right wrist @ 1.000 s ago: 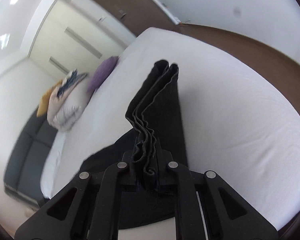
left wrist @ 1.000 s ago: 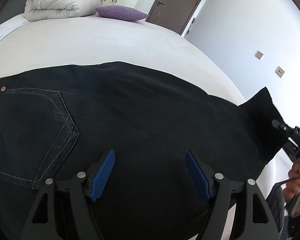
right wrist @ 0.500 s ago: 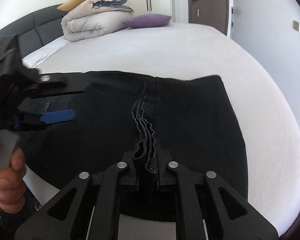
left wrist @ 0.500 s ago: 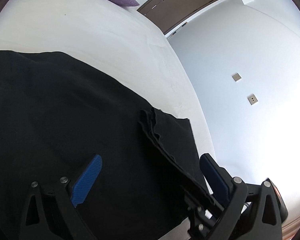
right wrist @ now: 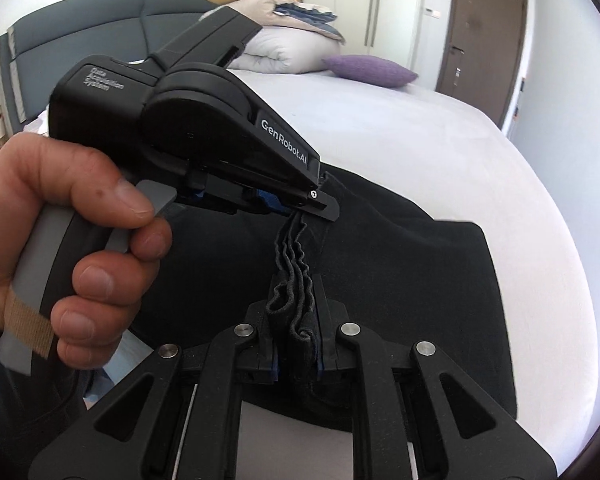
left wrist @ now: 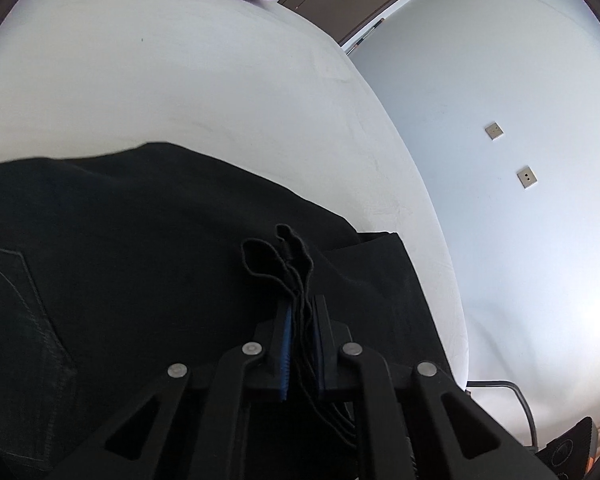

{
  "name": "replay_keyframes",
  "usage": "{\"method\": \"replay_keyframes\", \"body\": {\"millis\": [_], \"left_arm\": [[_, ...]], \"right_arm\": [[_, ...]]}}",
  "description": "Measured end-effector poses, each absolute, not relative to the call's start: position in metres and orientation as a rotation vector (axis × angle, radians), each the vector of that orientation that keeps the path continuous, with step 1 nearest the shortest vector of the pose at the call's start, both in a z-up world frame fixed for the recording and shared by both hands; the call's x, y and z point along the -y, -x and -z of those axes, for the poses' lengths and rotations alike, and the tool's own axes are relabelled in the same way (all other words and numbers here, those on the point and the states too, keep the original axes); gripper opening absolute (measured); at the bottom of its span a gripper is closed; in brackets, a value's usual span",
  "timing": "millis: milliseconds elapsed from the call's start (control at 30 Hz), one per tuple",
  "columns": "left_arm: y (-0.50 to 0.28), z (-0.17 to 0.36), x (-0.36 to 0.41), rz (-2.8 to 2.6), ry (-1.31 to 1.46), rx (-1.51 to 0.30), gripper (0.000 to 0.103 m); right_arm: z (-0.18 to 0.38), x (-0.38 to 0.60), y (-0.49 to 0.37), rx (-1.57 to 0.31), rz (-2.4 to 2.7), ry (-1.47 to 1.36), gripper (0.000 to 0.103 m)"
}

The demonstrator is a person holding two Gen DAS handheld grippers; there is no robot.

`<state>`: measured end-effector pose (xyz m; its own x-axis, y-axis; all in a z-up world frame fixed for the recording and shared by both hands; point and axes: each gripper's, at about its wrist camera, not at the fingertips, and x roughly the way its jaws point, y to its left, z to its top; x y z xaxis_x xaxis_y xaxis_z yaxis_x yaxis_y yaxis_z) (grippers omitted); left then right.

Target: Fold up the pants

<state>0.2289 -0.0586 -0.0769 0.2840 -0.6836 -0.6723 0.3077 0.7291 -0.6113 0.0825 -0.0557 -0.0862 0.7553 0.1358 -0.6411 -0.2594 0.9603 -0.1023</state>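
Observation:
Dark pants (left wrist: 140, 248) lie spread on the white bed (left wrist: 180, 92), a back pocket at the left of the left wrist view. My left gripper (left wrist: 302, 312) is shut on the stacked hem layers of the pant legs (left wrist: 284, 252). My right gripper (right wrist: 294, 320) is shut on the same bunched hem (right wrist: 294, 256), just in front of the left gripper's body (right wrist: 204, 120), which a hand holds. The pant legs (right wrist: 400, 280) are doubled over the rest of the pants.
A folded duvet (right wrist: 276, 44) and a purple pillow (right wrist: 370, 70) lie at the head of the bed by a grey headboard (right wrist: 80, 44). A brown door (right wrist: 484, 28) and a wall with sockets (left wrist: 526, 176) stand to the right.
My left gripper moved to the hem held by the right gripper and shut on it. The right gripper brought the hem over the pants toward the waist side.

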Motion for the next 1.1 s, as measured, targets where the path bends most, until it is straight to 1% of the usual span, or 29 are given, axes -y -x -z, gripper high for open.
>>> {"method": "replay_keyframes", "body": {"millis": [167, 467, 500, 533, 633, 667, 700, 733, 767, 800, 933, 1000, 1033, 1067, 1100], "left_arm": [[-0.239, 0.072, 0.024, 0.648, 0.359, -1.085, 0.009], [-0.250, 0.100, -0.026, 0.583, 0.400, -1.107, 0.010], [-0.249, 0.103, -0.030, 0.579, 0.405, -1.109, 0.011], [-0.250, 0.106, -0.032, 0.570, 0.406, -1.111, 0.019], [-0.251, 0.113, -0.038, 0.550, 0.432, -1.103, 0.022], [-0.249, 0.109, -0.039, 0.530, 0.430, -1.085, 0.025], [-0.245, 0.103, -0.040, 0.497, 0.407, -1.061, 0.034], [-0.243, 0.097, -0.040, 0.468, 0.381, -1.036, 0.041], [-0.238, 0.090, -0.041, 0.441, 0.354, -1.006, 0.045], [-0.231, 0.082, -0.039, 0.418, 0.322, -0.972, 0.049], [-0.195, 0.057, -0.011, 0.376, 0.119, -0.864, 0.050], [-0.177, 0.057, 0.014, 0.366, 0.000, -0.834, 0.050], [-0.169, 0.063, 0.022, 0.354, -0.070, -0.832, 0.050], [-0.165, 0.071, 0.026, 0.343, -0.120, -0.838, 0.050], [-0.163, 0.084, 0.028, 0.327, -0.165, -0.860, 0.050]], "right_arm": [[0.083, 0.019, -0.093, -0.675, -0.294, 0.233, 0.012], [0.107, -0.023, -0.117, -0.758, -0.372, 0.244, 0.012], [0.110, -0.026, -0.120, -0.768, -0.374, 0.244, 0.012], [0.113, -0.027, -0.122, -0.777, -0.375, 0.243, 0.012], [0.125, -0.028, -0.126, -0.820, -0.379, 0.238, 0.015], [0.124, -0.024, -0.123, -0.815, -0.401, 0.224, 0.018], [0.122, -0.019, -0.120, -0.828, -0.430, 0.203, 0.023], [0.120, -0.010, -0.118, -0.844, -0.462, 0.169, 0.038], [0.116, 0.003, -0.114, -0.856, -0.509, 0.100, 0.065], [0.111, 0.015, -0.109, -0.854, -0.537, 0.037, 0.071], [0.091, 0.073, -0.097, -0.880, -0.652, -0.173, 0.072], [0.083, 0.108, -0.102, -0.875, -0.657, -0.291, 0.069], [0.082, 0.126, -0.110, -0.875, -0.659, -0.347, 0.057], [0.086, 0.153, -0.115, -0.881, -0.641, -0.405, 0.040], [0.089, 0.172, -0.124, -0.894, -0.623, -0.449, 0.032]]}}
